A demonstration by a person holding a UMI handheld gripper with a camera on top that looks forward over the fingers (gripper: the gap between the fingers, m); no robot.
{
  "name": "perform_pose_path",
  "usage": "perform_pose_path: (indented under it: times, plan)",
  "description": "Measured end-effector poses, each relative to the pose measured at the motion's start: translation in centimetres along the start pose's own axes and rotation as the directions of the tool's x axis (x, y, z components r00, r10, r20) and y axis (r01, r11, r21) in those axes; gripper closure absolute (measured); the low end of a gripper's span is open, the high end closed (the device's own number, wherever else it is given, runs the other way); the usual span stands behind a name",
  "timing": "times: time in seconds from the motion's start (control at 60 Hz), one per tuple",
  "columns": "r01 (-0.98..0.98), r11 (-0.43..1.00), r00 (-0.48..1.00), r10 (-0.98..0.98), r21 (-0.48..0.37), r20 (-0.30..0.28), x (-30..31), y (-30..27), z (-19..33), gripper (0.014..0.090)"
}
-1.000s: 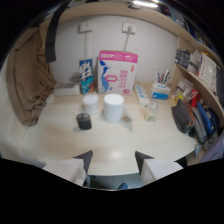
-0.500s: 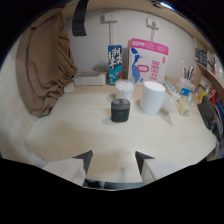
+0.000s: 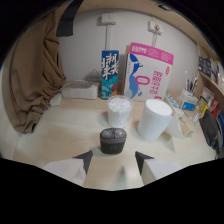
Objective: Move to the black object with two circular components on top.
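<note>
Pale wooden desk surface is seen against a white wall, with a brown cloth draped at the left side. Small black rounded object with two circular components on its top is placed on the desk, just ahead of the gripper and centred between the lines of its two fingers. Fingers are held apart, nothing gripped, a gap left to the black object. Beyond it, a clear plastic cup with white contents and a white cylindrical container are stood side by side. Against the wall, a blue upright carton and a white-and-pink printed box are set. Cluttered shelving is seen at the right, contents not made out.
</note>
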Motion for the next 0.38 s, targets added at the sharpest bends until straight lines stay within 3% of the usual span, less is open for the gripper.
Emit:
perform_pose_path:
  times: [0.383]
  plan:
    - [-0.012, 1.0, 1.0, 0.012, -0.002, 0.005, 0.25, -0.45, 0.53, 0.0179]
